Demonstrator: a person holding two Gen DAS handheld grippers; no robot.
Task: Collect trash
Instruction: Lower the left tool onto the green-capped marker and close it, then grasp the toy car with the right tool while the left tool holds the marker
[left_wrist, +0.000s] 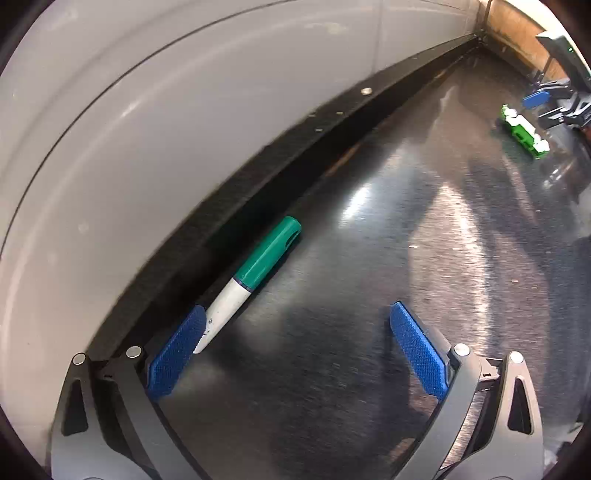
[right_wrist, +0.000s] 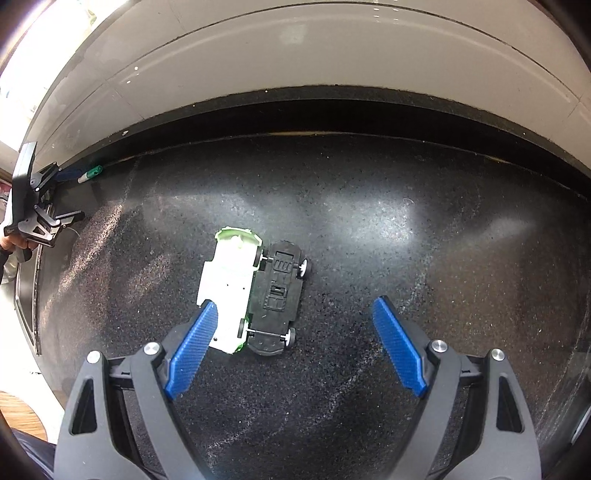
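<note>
1. While I point down at the dark counter (right_wrist: 369, 229), my right gripper (right_wrist: 291, 314) stands with its jaws spread wide and holds nothing.
2. The broken toy car (right_wrist: 251, 291) lies upside down, white shell beside black chassis; my left pad (right_wrist: 192, 350) is over the shell's corner.
3. My left gripper (left_wrist: 299, 332) is also spread and empty.
4. The green-capped marker (left_wrist: 251, 273) lies along the wall's black strip (left_wrist: 258, 162), its white end at my left pad (left_wrist: 177, 350).

Marker (left_wrist: 255, 273) against wall (left_wrist: 147, 129)
</note>
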